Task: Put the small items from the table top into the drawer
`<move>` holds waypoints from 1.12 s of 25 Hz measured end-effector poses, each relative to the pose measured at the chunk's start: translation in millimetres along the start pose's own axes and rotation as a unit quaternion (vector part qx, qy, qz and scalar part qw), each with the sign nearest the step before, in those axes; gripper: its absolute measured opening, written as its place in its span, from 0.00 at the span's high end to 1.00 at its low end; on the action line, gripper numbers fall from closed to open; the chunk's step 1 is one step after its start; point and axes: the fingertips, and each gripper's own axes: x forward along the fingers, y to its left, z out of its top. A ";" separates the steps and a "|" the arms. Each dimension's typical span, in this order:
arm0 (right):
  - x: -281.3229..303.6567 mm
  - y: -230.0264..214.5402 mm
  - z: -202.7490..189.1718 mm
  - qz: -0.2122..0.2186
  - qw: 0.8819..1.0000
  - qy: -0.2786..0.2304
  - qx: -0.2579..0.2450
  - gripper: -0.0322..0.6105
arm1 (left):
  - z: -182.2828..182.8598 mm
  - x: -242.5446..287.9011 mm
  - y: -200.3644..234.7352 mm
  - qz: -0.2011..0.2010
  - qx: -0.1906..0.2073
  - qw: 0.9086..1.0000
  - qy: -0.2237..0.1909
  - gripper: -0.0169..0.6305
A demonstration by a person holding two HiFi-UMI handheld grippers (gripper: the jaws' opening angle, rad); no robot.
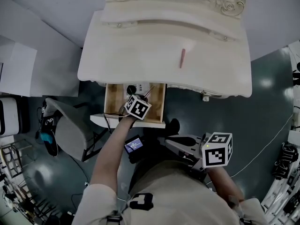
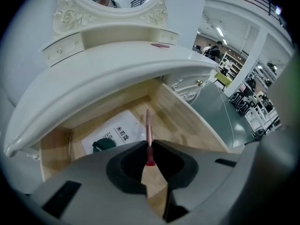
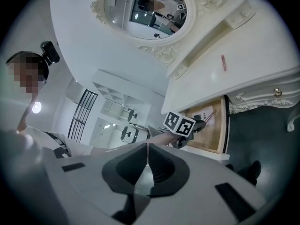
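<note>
1. Edges: the drawer (image 2: 176, 114) stands pulled out from under the white table top (image 1: 140, 50). The table's curved front edge overhangs the drawer's back part, and only the front part is open from above.
2. The drawer's wooden side walls run along both sides. Its white front panel is the side nearest the person.
3. Open room: the right half of the drawer floor is bare wood. The left half carries a white printed sheet (image 2: 119, 132) with a dark green round thing (image 2: 104, 145) on it.
4. A grey chair (image 1: 70, 128) stands just left of the drawer, outside it.
5. Left gripper (image 2: 150, 146): it is above the open front part of the drawer, pointing steeply down into it, clear of both side walls.
6. Its jaws are pinched on a thin pink stick (image 2: 148, 125). The red end sits between the pads; the shaft pokes out beyond the tips toward the drawer floor. I cannot tell whether the far end touches the wood.
7. The held stick lies just right of the printed sheet in the left gripper view.
8. A second pink stick (image 1: 182, 58) lies on the table top, behind and to the right of the drawer — well apart from both grippers.
9. Right gripper (image 3: 147, 146): jaws pressed together with nothing between them, held back by the person's body, well in front of the drawer and to its right.
</note>
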 end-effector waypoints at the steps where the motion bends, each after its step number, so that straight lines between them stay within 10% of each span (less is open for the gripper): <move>1: -1.0 -1.3 -0.5 -0.004 1.000 -0.001 0.000 0.90 | 0.6 2.2 0.1 -0.001 -0.002 1.000 0.001 0.84; 24: -8.4 -7.7 -4.4 -0.023 0.999 -0.025 0.018 0.90 | 5.3 31.8 15.1 0.004 -0.019 1.000 0.020 0.83; 28: -7.1 -7.8 -5.0 -0.027 0.999 -0.024 0.017 0.90 | 6.5 33.6 15.3 -0.004 -0.021 0.999 0.024 0.70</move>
